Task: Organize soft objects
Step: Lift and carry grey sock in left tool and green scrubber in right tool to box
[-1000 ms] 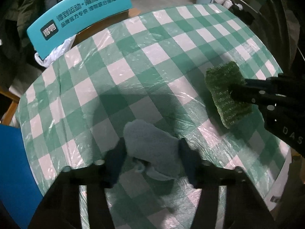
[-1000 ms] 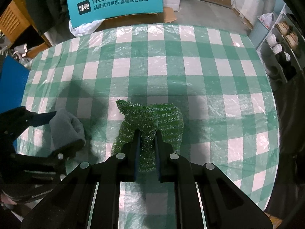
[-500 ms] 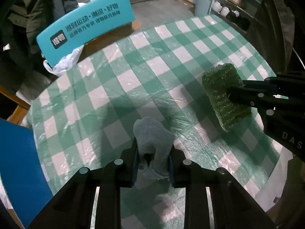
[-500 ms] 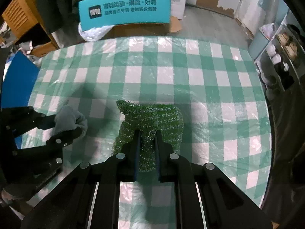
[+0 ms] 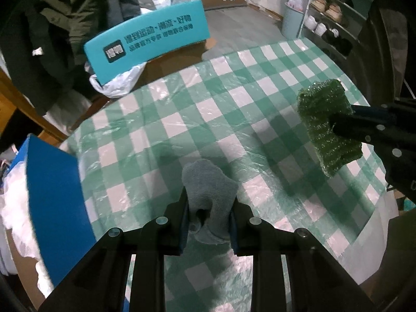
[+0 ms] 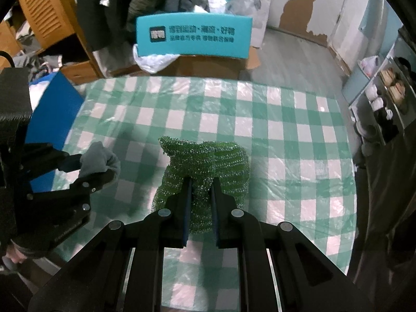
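Note:
A grey soft cloth point(image 5: 208, 182) is pinched between the fingers of my left gripper point(image 5: 208, 208), which is shut on it and holds it above the checked table point(image 5: 213, 119). In the right wrist view that grey cloth point(image 6: 98, 160) hangs at the left in the left gripper point(image 6: 89, 167). My right gripper point(image 6: 201, 197) is shut on a glittery green scouring sponge point(image 6: 208, 161), also lifted off the table. From the left wrist view the green sponge point(image 5: 325, 119) shows at the right, held by the right gripper point(image 5: 335, 123).
A blue box point(image 5: 54, 197) with white stuffing stands at the table's left edge. Behind the table stands a teal cardboard box point(image 6: 193, 35) with a white plastic bag. A shoe rack point(image 5: 332, 20) is at the far right. Dark jackets hang at the back left.
The left gripper closed on the grey cloth and lifted it off the table. The right gripper rose with the green sponge. Both views now show more of the room.

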{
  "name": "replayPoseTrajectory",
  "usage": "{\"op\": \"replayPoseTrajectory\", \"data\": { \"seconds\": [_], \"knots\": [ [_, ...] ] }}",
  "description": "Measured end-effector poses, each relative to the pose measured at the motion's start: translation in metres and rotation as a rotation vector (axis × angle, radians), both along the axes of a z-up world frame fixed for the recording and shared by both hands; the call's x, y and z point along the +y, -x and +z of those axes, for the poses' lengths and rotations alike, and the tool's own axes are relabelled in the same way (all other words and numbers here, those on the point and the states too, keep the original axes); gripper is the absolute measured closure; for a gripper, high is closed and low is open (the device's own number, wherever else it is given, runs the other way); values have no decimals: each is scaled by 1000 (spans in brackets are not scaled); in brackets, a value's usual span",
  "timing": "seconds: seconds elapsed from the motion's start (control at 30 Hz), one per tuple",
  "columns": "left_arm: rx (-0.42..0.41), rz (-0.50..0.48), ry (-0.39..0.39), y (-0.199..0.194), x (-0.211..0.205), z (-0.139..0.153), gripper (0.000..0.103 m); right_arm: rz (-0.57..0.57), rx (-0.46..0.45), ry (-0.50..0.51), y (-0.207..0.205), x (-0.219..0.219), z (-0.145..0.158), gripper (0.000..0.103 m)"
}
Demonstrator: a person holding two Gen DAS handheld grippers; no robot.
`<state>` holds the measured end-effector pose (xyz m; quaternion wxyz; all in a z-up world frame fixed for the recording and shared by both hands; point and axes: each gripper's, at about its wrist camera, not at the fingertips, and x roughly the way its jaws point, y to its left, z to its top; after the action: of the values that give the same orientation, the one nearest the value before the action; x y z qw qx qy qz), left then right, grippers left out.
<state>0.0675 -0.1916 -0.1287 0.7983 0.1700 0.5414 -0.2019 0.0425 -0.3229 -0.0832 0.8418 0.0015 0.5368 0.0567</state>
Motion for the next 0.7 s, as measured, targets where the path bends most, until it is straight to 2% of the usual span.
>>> {"op": "replayPoseTrajectory", "data": {
  "seconds": [0.27,0.7],
  "knots": [
    [-55,19,5,11,18,30,78,38,-51,-20,12,12,27,92],
    [-92,52,7,23,49,52,78,110,-96,-58,16,42,54,92]
  ]
}}
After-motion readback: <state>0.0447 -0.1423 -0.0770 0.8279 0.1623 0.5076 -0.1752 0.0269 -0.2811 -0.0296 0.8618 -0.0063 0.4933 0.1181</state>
